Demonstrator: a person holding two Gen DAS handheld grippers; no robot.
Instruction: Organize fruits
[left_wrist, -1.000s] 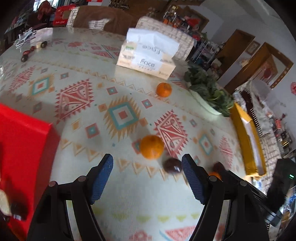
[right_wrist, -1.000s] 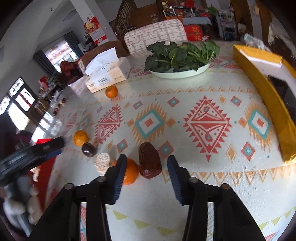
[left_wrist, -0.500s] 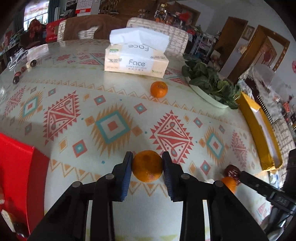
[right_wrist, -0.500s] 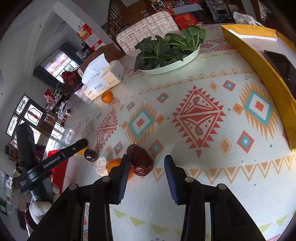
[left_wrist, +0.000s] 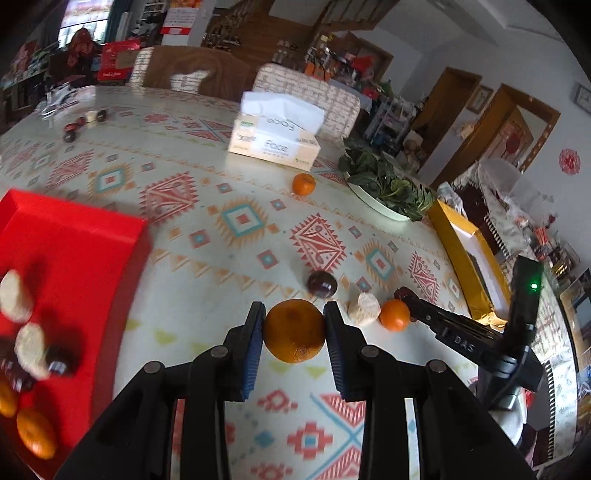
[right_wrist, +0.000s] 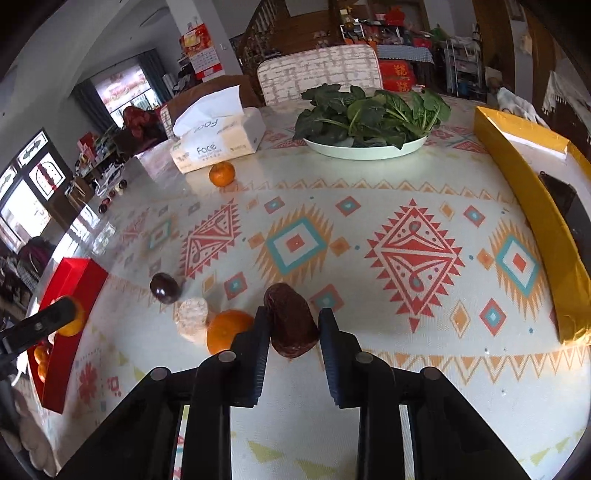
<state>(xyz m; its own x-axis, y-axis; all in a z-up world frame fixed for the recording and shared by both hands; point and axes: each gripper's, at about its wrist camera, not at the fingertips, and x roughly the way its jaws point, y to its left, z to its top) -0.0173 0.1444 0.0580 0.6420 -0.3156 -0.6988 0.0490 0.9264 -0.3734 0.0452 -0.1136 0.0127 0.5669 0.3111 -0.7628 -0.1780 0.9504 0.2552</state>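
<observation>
The desk (right_wrist: 369, 192) carries a patterned cloth in a cluttered living room. At far left sits the red tray (left_wrist: 74, 251), holding oranges and other pieces. My left tongs (left_wrist: 294, 330) are clenched on an orange (left_wrist: 294, 331), both blue pads pressing its sides; it sits clear of the cloth, just right of the tray. Beyond it lie a dark round fruit (left_wrist: 321, 283), a pale lumpy piece (left_wrist: 365, 309) and a second orange (left_wrist: 395, 314). My right tongs (right_wrist: 291, 332) have just been closing and now grasp the brown date (right_wrist: 291, 321), which rests on the cloth beside that second orange. Farther back stand a tissue box (right_wrist: 218, 142), a third orange (right_wrist: 222, 174), a plate of greens (right_wrist: 364, 151) and a yellow box (right_wrist: 535, 206).
</observation>
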